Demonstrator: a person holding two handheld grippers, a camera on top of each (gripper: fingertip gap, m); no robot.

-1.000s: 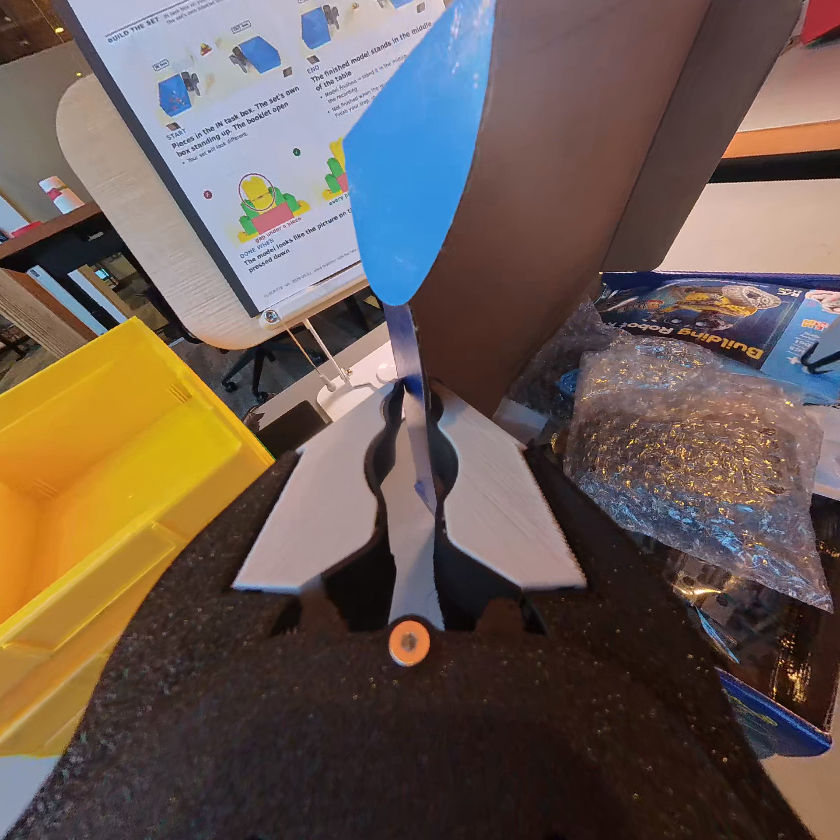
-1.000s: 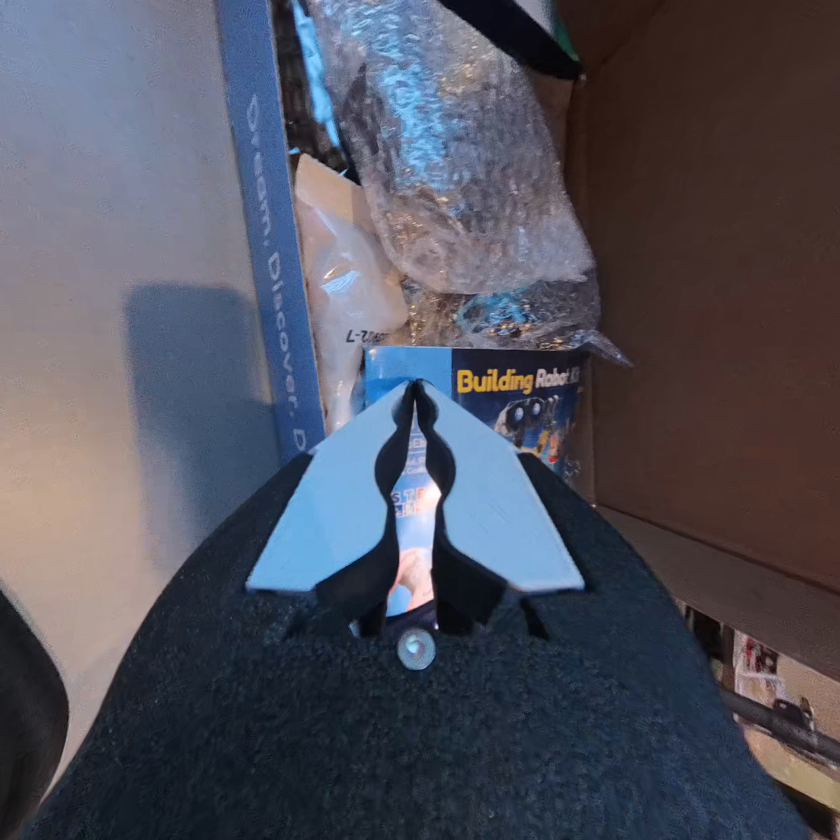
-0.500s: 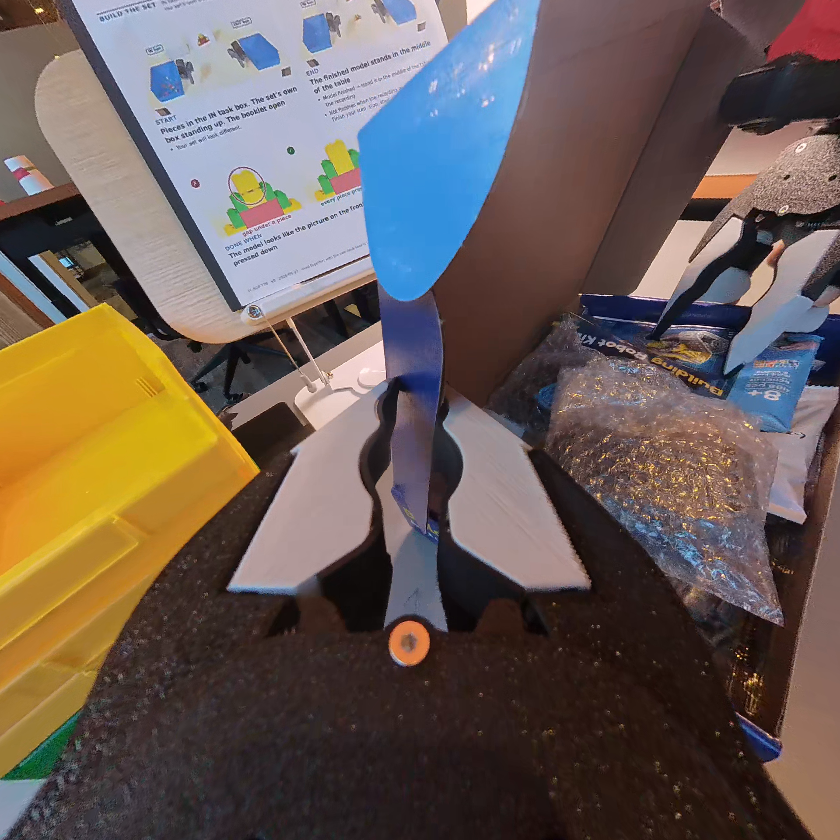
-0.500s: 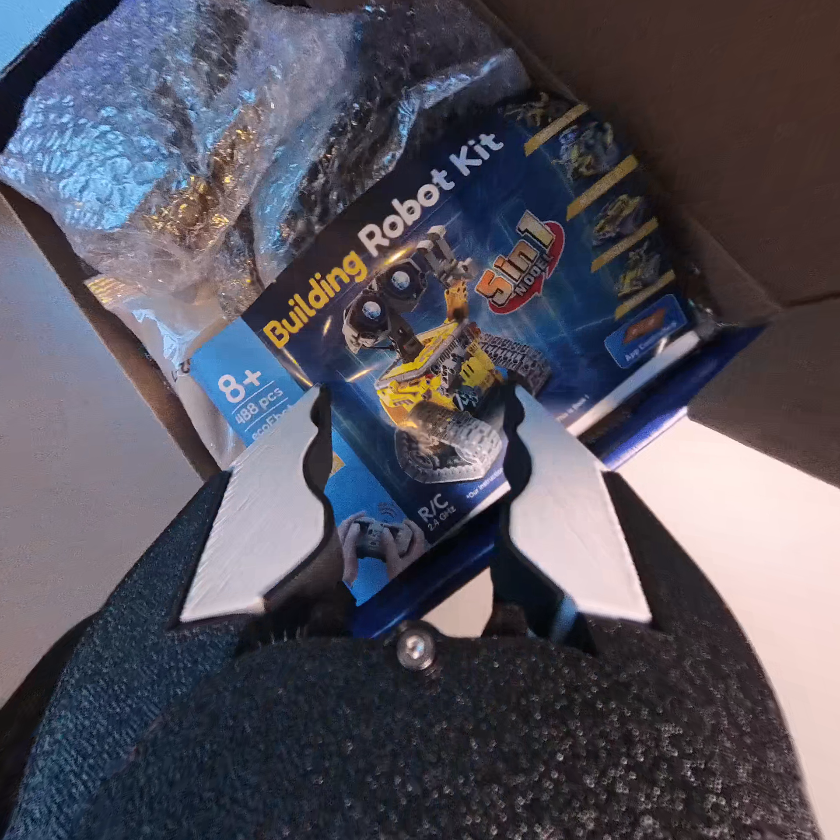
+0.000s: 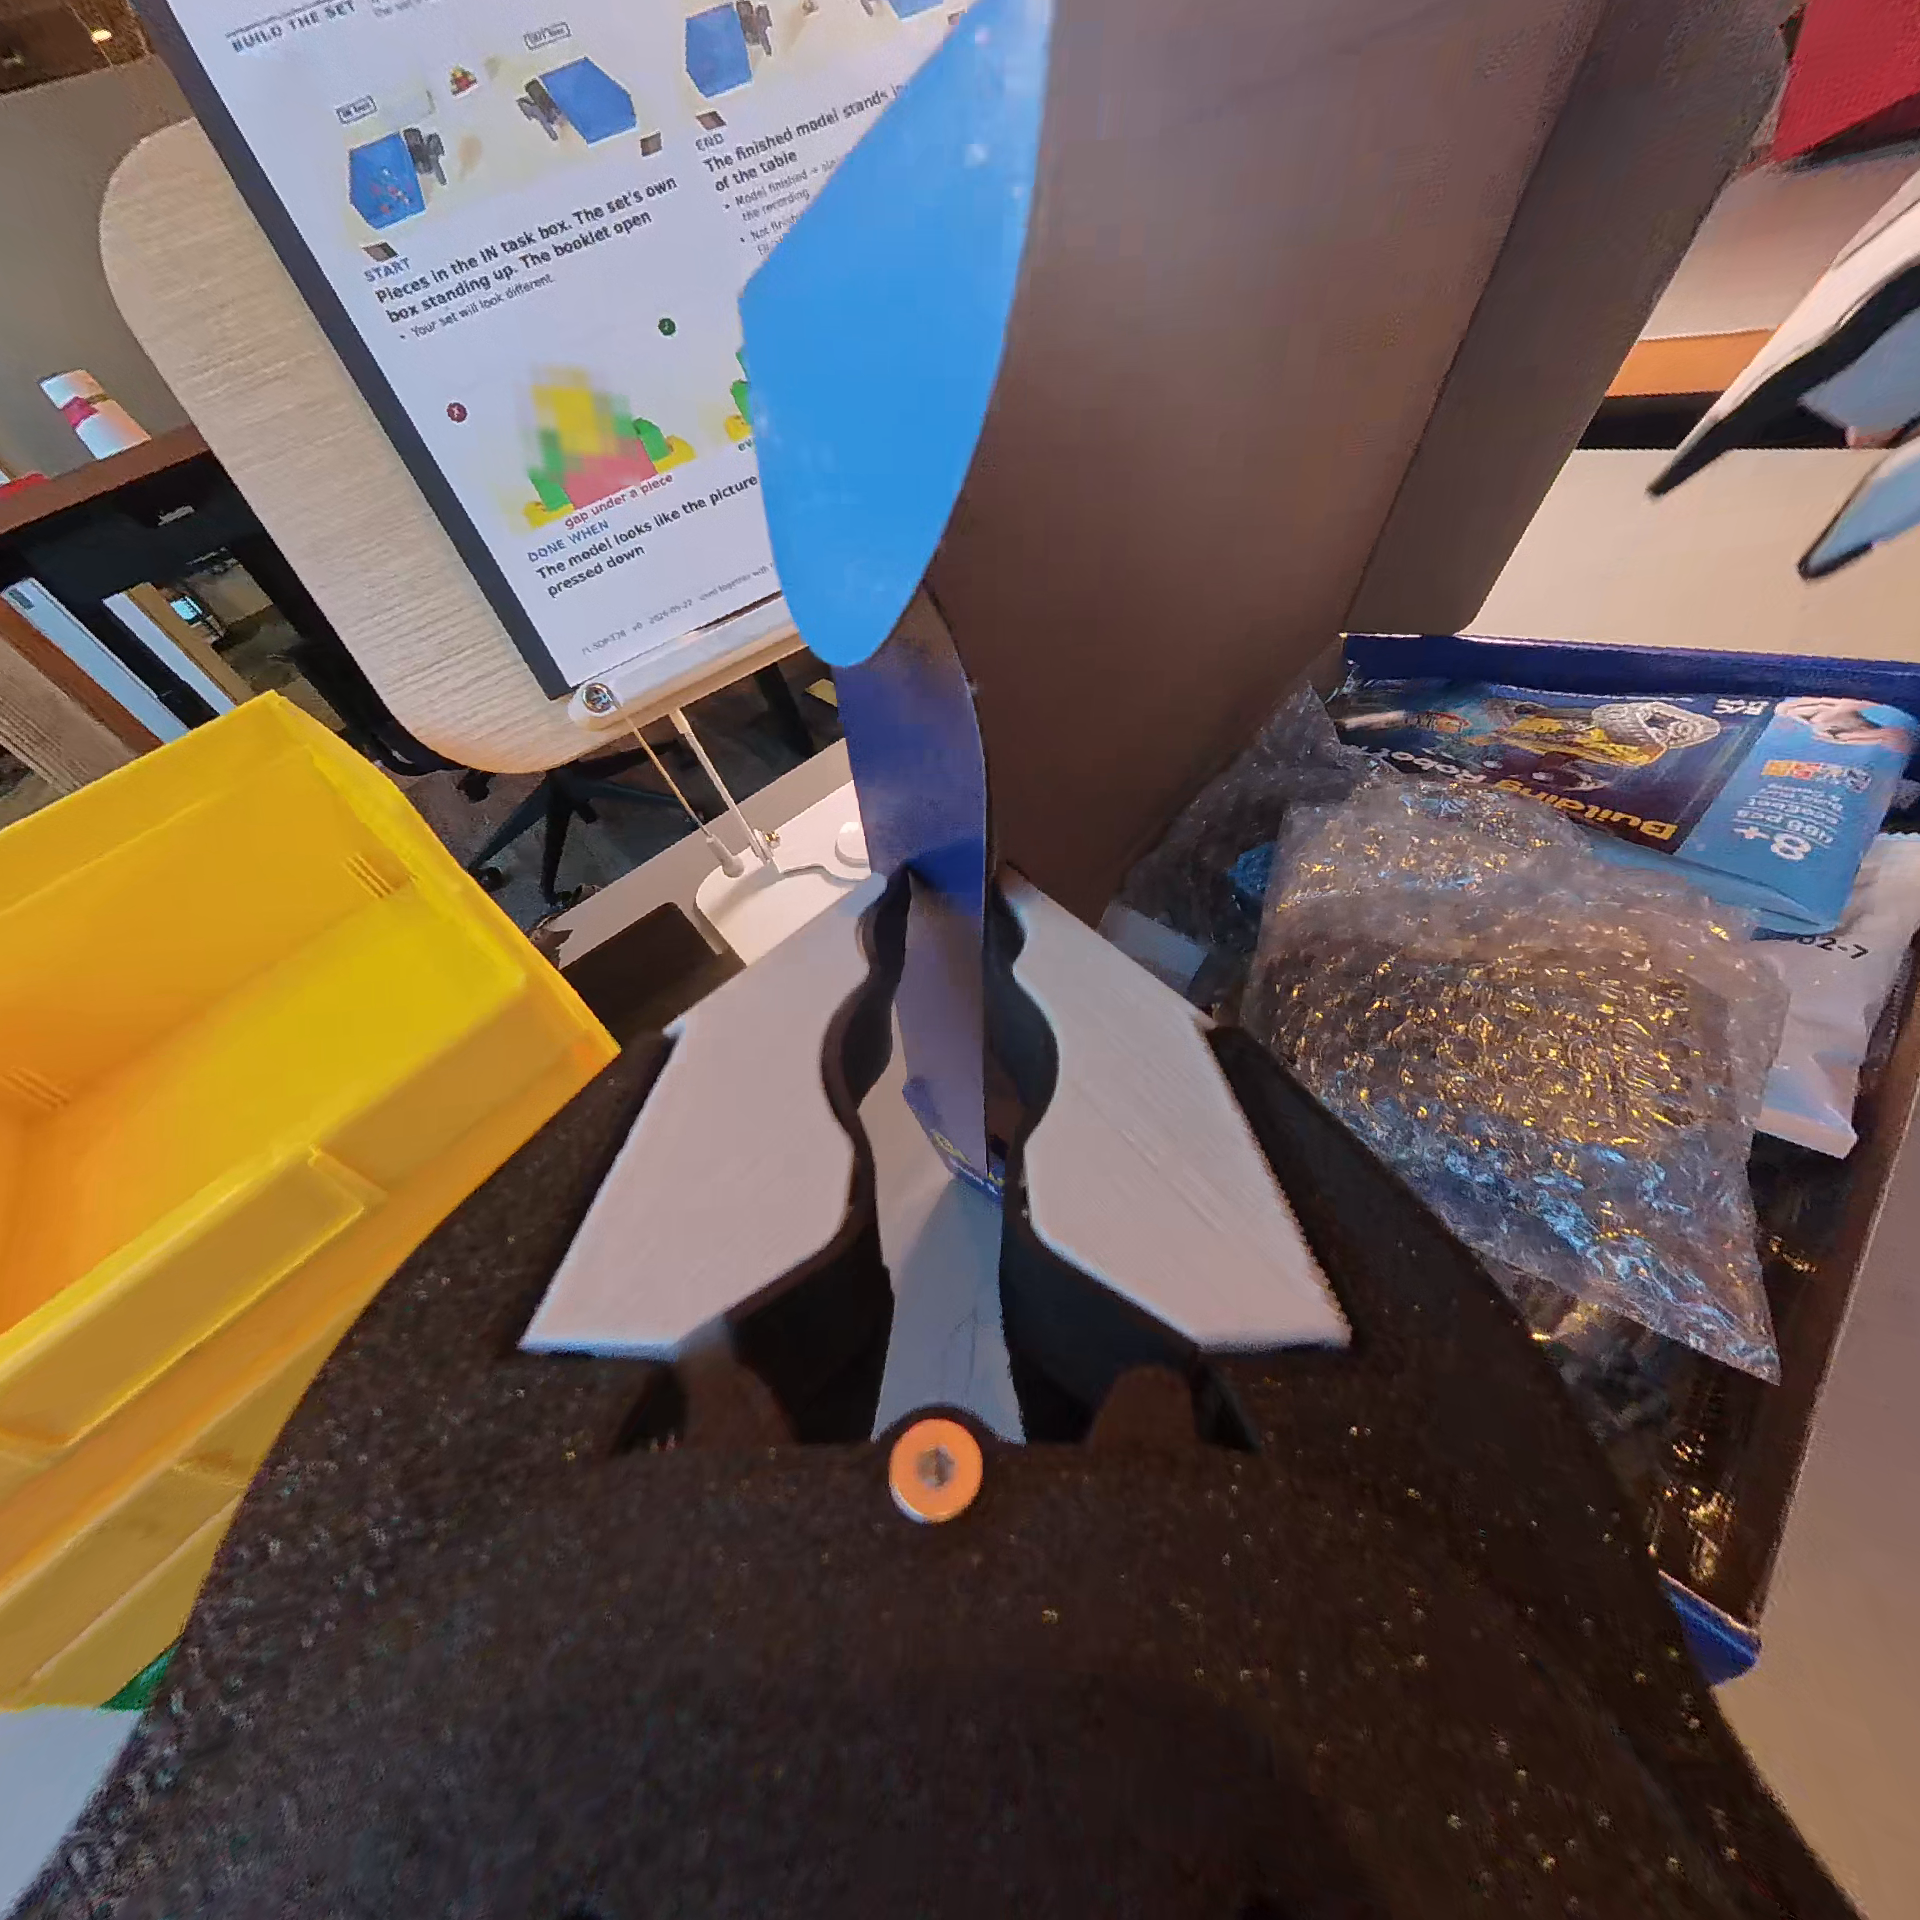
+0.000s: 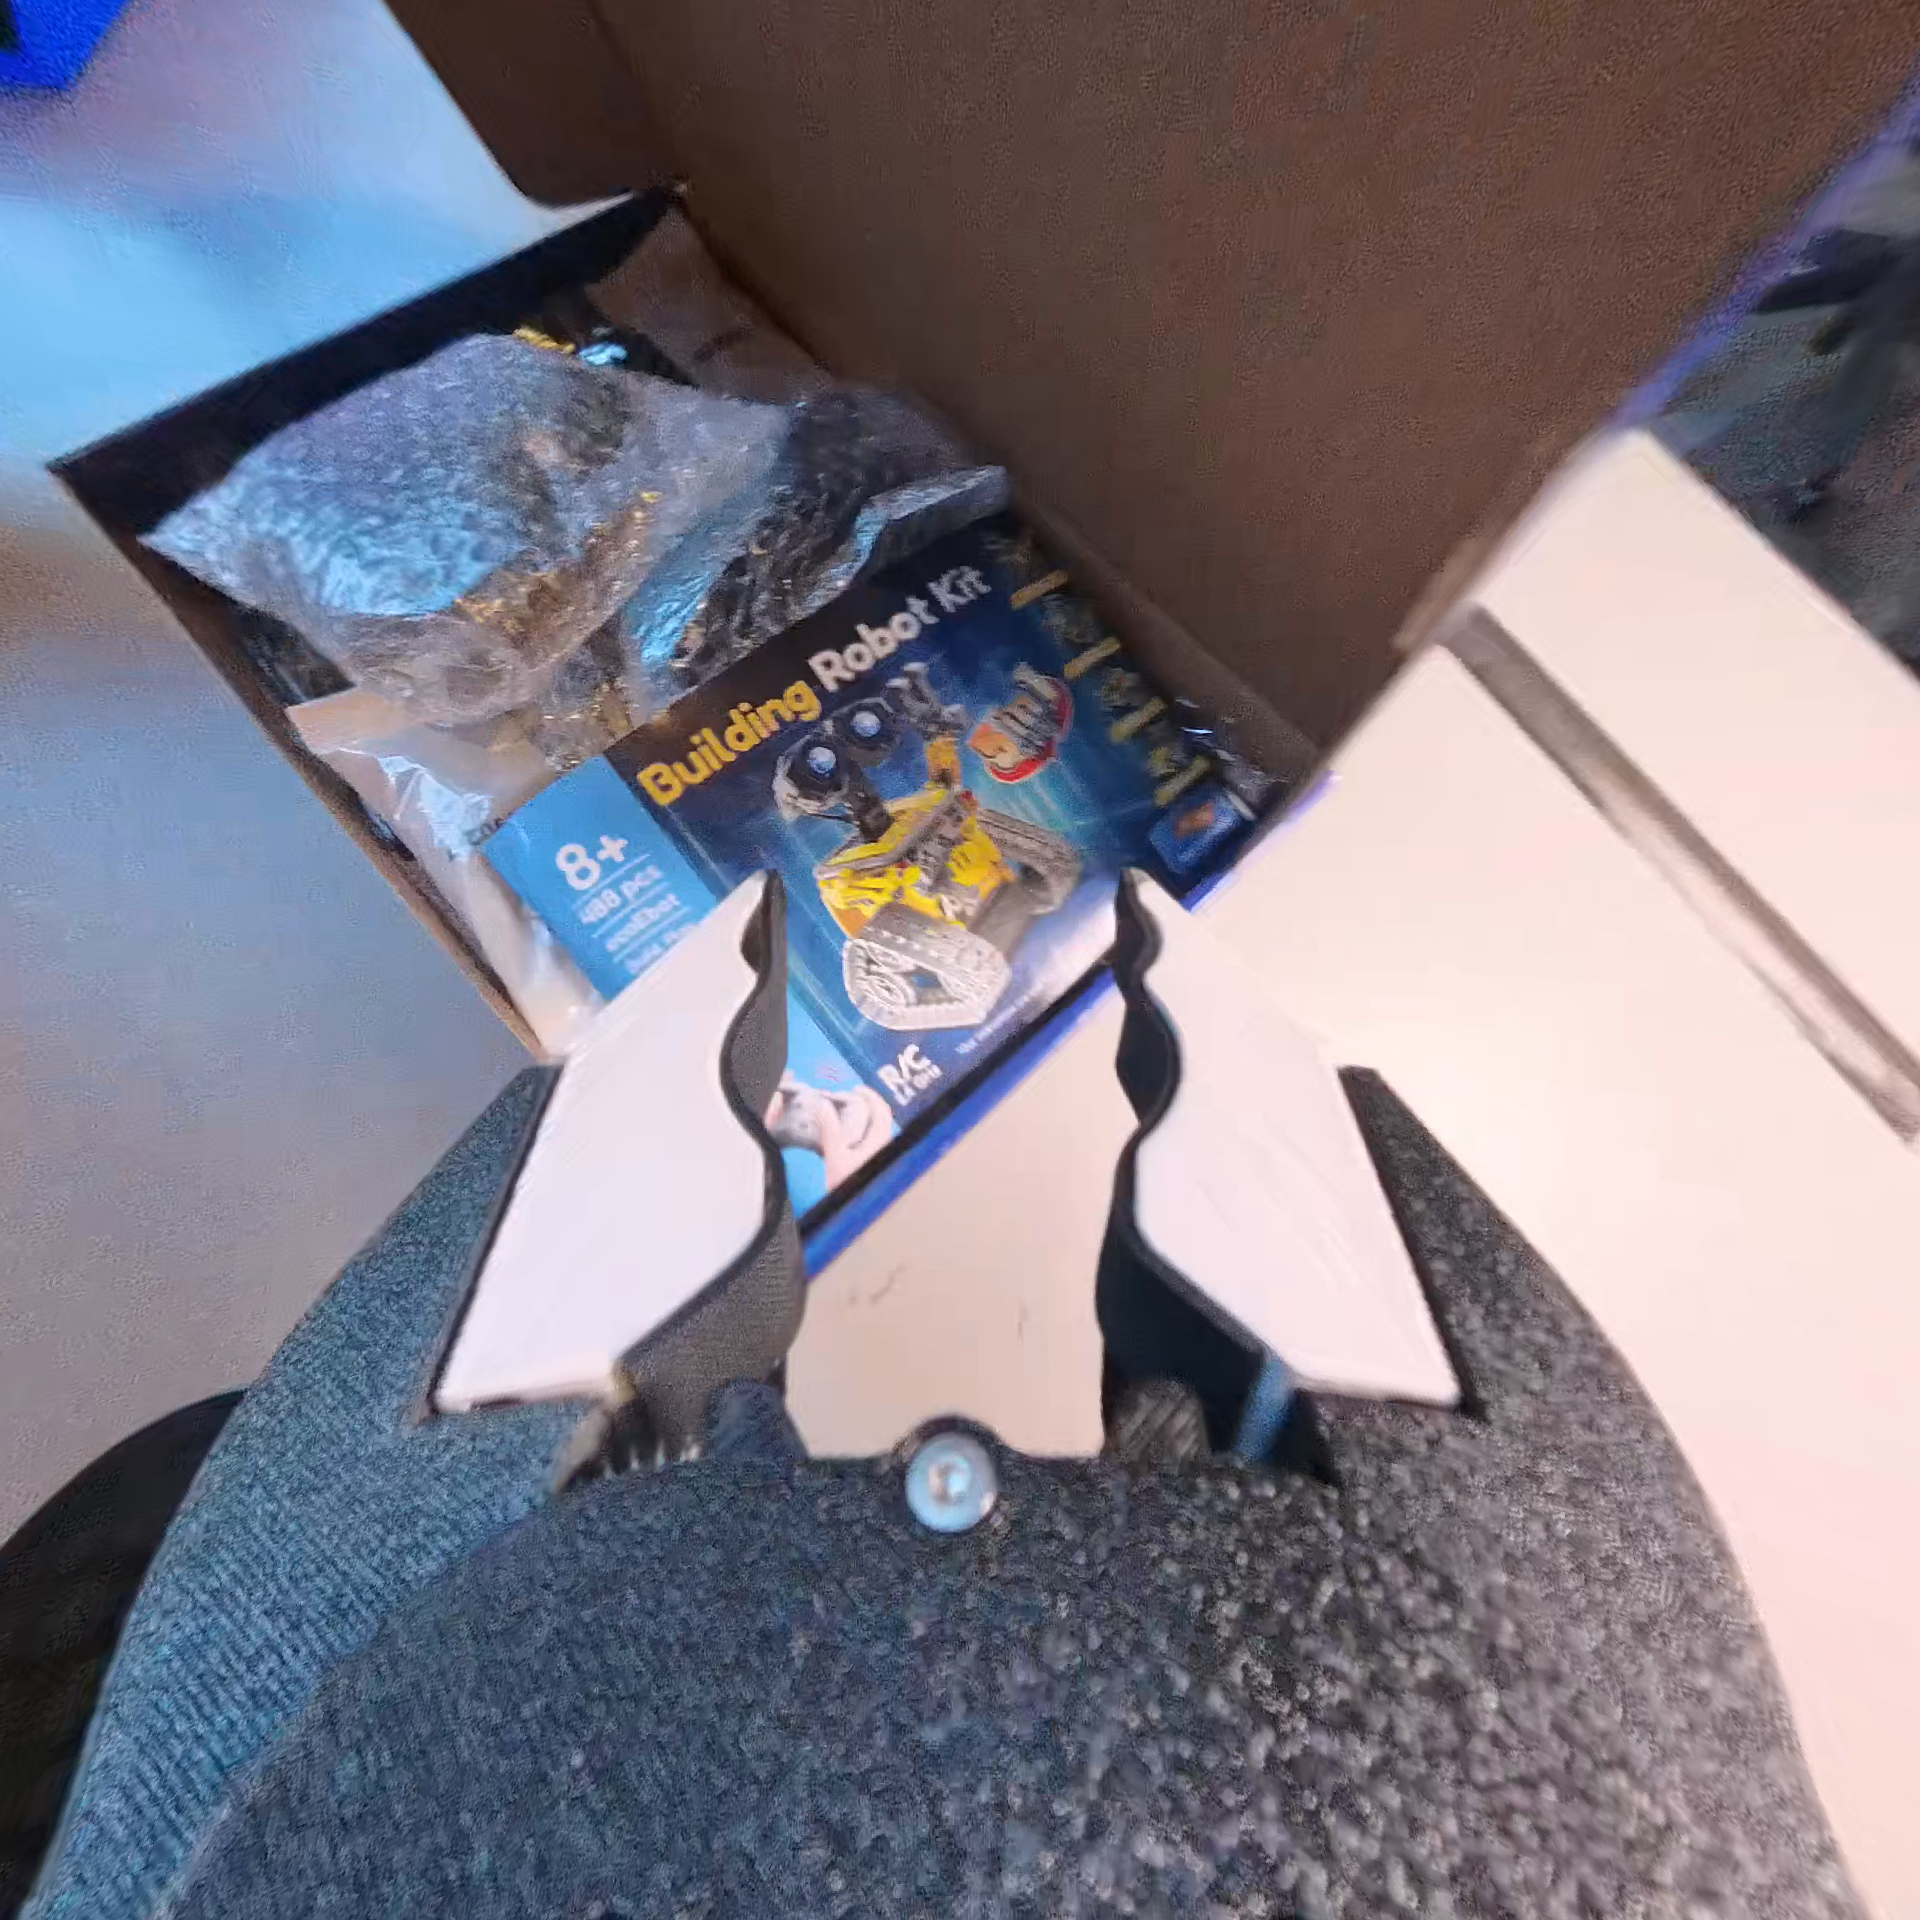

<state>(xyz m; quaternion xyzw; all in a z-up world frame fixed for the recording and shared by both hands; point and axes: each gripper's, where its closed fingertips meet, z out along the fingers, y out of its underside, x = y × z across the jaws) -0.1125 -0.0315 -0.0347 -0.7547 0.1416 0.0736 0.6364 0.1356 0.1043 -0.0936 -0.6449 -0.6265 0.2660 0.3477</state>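
My left gripper (image 5: 951, 894) is shut on the blue side flap (image 5: 914, 769) of an open cardboard box, whose brown lid (image 5: 1247, 416) stands upright. In the box lie a bubble-wrap bag of dark parts (image 5: 1507, 1091) and a blue instruction booklet (image 5: 1621, 769). My right gripper (image 6: 948, 894) is open and empty, held above the box's near edge over the booklet (image 6: 883, 831). The bubble-wrap bag (image 6: 499, 540) and a white plastic bag (image 6: 447, 821) lie beside the booklet. The right gripper also shows, blurred, in the left wrist view (image 5: 1849, 447) at the upper right.
A yellow plastic bin (image 5: 208, 987) stands left of the box. A white instruction board (image 5: 520, 312) on a stand rises behind it. The box sits on a pale table (image 6: 1455, 935) that has a dark seam (image 6: 1714, 914) on the right. Left tips to right tips: about 30 cm. The dark seam (image 6: 1714, 914) is about 30 cm from my right fingertips and 50 cm from my left.
My right gripper went from shut at the booklet's edge to open, and has drawn up and back from the box. My left gripper keeps its hold on the blue flap.
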